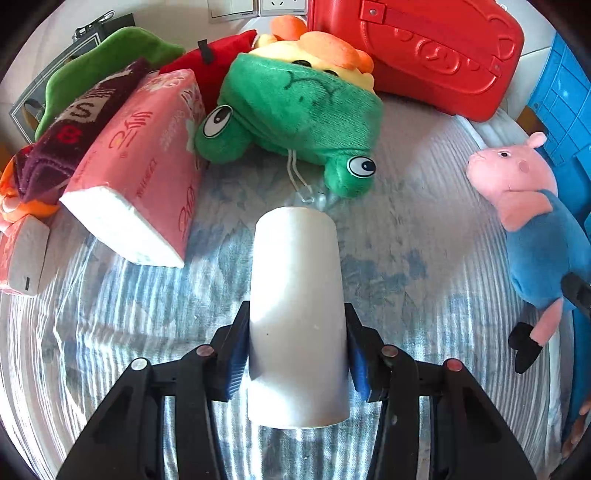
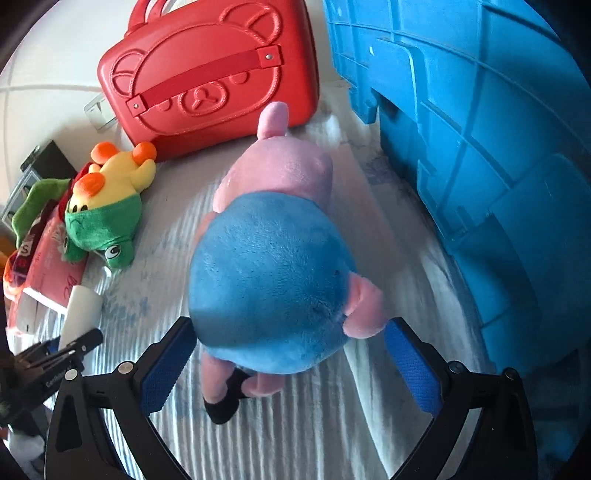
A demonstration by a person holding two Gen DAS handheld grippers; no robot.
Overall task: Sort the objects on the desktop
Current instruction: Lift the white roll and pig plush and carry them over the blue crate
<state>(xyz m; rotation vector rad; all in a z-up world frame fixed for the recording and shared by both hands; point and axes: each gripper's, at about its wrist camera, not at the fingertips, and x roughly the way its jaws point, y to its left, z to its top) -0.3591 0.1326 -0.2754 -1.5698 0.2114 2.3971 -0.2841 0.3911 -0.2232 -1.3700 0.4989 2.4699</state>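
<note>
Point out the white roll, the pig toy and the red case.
white roll [image 1: 297, 295], left wrist view, middle of its side
pig toy [image 2: 271, 277], right wrist view, its blue body
red case [image 2: 207, 74], right wrist view, embossed front face

A bright table top by a white wall.

You look down at a table [image 1: 424, 229] covered with a pale cloth that has thin stripes and blue smudges. Strong light falls on it and makes the stripes shine. Behind it you see a white wall [image 1: 177, 14] with a switch plate [image 1: 232, 8] and a power socket [image 1: 282, 6] side by side.
</note>
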